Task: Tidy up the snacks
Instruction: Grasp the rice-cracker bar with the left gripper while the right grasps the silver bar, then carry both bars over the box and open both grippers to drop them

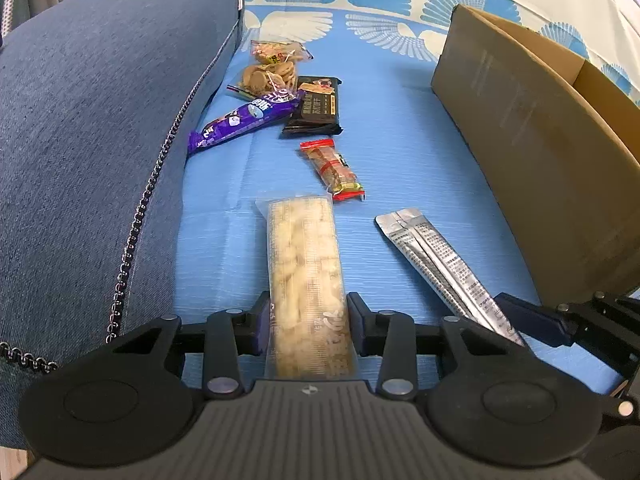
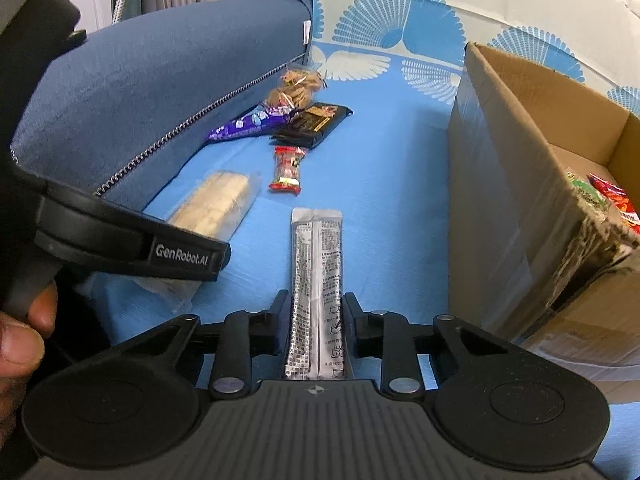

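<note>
My left gripper is shut on a long clear pack of pale crackers, held just over the blue sheet; the pack also shows in the right wrist view. My right gripper is shut on a pair of silver sachets, which also show in the left wrist view. A red-ended snack bar lies ahead. Beyond it lie a black bar, a purple pack and bags of biscuits. An open cardboard box stands at the right with red snack bags inside.
A dark blue cushion with a zip runs along the left side. The blue patterned sheet covers the surface between cushion and box. A hand holds the left gripper's handle at the left edge of the right wrist view.
</note>
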A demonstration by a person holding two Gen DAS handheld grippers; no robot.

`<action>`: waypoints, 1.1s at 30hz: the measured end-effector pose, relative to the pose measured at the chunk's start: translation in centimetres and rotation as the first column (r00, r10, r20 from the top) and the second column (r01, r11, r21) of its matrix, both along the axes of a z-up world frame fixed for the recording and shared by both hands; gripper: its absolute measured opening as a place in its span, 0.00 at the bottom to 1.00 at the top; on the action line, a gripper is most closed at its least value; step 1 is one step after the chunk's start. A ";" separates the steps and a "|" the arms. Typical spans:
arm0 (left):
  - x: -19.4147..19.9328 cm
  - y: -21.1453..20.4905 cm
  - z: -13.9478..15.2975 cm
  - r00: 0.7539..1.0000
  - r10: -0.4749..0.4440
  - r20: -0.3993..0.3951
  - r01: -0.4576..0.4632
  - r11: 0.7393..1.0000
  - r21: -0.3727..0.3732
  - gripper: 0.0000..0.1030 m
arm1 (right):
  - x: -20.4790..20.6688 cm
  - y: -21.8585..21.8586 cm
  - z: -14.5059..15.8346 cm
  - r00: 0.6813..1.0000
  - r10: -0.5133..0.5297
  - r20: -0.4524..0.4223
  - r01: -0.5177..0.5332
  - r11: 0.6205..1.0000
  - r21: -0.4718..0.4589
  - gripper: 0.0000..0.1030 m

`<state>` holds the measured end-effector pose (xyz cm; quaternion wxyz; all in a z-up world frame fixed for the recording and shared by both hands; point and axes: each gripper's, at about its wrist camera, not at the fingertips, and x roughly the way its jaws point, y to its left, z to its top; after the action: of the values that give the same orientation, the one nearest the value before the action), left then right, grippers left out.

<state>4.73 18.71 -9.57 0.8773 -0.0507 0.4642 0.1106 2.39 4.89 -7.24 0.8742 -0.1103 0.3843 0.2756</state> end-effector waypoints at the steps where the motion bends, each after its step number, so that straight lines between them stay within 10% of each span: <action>1: 0.0 0.0 0.0 1.000 -0.001 0.000 0.001 1.000 0.001 0.41 | 0.0 0.0 0.1 1.000 -0.001 0.001 0.001 1.000 0.003 0.28; 18: -1.3 0.4 1.7 0.992 0.004 0.123 -0.001 1.000 -0.026 0.39 | -0.5 -0.6 2.4 0.998 -0.011 0.058 0.007 0.998 0.069 0.25; 33: -4.1 0.0 5.8 0.920 0.046 0.389 -0.061 0.998 0.026 0.39 | -1.6 -2.8 7.7 0.981 -0.005 0.195 -0.034 0.979 0.201 0.25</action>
<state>0.63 18.70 -3.76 0.9492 -0.0678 0.2777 0.1312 0.81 2.04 0.50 0.9122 -0.0498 0.2661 0.3077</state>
